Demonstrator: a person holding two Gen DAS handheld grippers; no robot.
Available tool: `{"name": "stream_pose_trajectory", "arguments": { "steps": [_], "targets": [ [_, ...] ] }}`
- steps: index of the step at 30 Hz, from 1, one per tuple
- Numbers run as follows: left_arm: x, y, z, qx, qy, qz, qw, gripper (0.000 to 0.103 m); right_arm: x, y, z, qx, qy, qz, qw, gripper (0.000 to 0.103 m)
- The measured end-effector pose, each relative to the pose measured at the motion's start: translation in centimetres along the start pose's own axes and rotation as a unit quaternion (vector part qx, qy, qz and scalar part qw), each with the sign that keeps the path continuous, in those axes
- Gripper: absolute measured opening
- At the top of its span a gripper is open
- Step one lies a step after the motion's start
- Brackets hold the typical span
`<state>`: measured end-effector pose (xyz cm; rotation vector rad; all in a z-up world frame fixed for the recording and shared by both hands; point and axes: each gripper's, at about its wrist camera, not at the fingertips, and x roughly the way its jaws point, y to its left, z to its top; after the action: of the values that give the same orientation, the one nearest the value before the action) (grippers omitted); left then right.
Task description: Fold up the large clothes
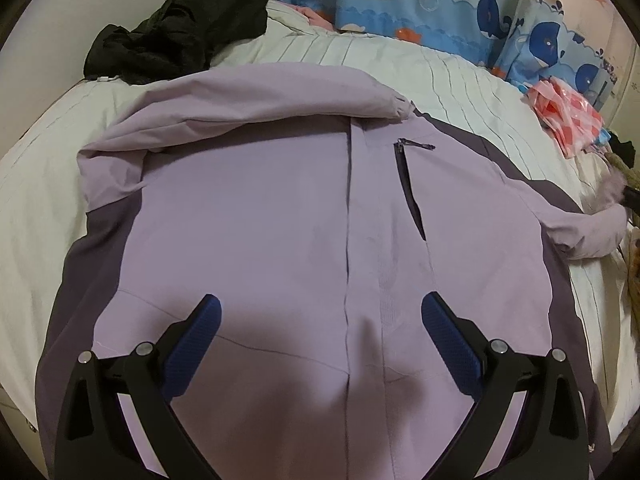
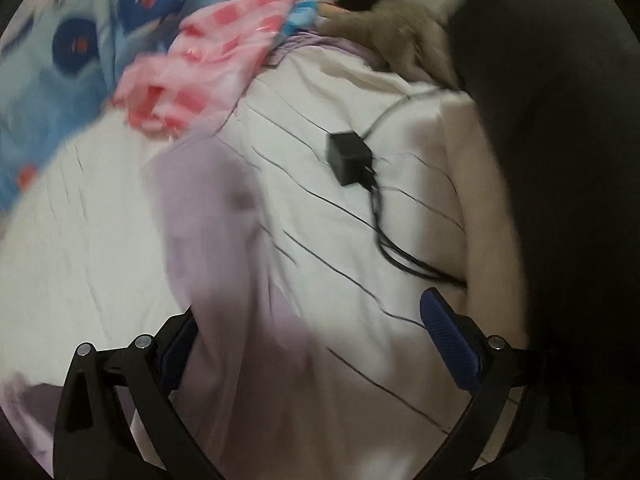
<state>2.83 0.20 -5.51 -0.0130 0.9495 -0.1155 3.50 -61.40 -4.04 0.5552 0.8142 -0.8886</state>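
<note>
The purple jacket (image 1: 280,208) lies flat on the bed (image 1: 48,128), front up. One sleeve (image 1: 256,92) is already folded across the far end, so I think the other sleeve (image 1: 580,232), out on the right, comes next. The left claw (image 1: 320,320) is wide open and holds nothing; it hangs over the near middle of the jacket. The right claw (image 2: 312,316) is wide open too, over that right sleeve (blurry here). It should close on the cuff, away from the black charger (image 2: 348,156).

One lilac jacket (image 1: 260,220), one black garment (image 1: 180,28) (crumpled), one charger (image 2: 349,156), two grippers.
</note>
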Motion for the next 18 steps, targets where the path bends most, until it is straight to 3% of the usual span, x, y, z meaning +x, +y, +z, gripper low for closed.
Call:
{"name": "stream_pose_trajectory", "arguments": {
  "steps": [3, 4, 6, 8, 11, 14, 16, 18],
  "targets": [
    [0.3, -0.1, -0.1, 0.001, 0.004, 0.001, 1.0, 0.096, -2.7, -1.4, -1.0, -0.001, -0.005, 0.048, 0.999, 0.096],
    [0.3, -0.1, 0.0, -0.002, 0.006, -0.001, 1.0, 0.096, -3.2, -1.9, -1.5, 0.01, 0.006, 0.103, 0.995, 0.096],
    [0.4, 0.0, -0.1, -0.005, 0.007, -0.005, 0.9999, 0.096, -3.9, -2.1, -2.1, 0.029, 0.033, 0.155, 0.987, 0.096],
    [0.4, 0.2, -0.1, -0.011, 0.01, -0.009, 0.9998, 0.096, -5.2, -1.9, -2.9, 0.034, 0.034, 0.179, 0.983, 0.096],
    [0.2, 0.6, -0.1, -0.018, 0.011, -0.018, 0.9996, 0.096, -9.3, -0.6, -4.1, -0.014, -0.016, 0.182, 0.983, 0.096],
    [-0.1, 0.8, 0.0, -0.019, 0.007, -0.019, 0.9996, 0.096, -15.3, 0.5, -5.7, -0.061, -0.123, 0.164, 0.977, 0.096],
    [0.1, 0.8, 0.0, -0.019, 0.009, -0.019, 0.9996, 0.096, -18.0, 2.4, -5.8, -0.094, -0.191, 0.152, 0.965, 0.096],
    [0.2, 0.7, -0.1, -0.018, 0.011, -0.017, 0.9996, 0.096, -18.0, 4.3, -5.3, -0.124, -0.184, 0.166, 0.961, 0.096]
  ]
}}
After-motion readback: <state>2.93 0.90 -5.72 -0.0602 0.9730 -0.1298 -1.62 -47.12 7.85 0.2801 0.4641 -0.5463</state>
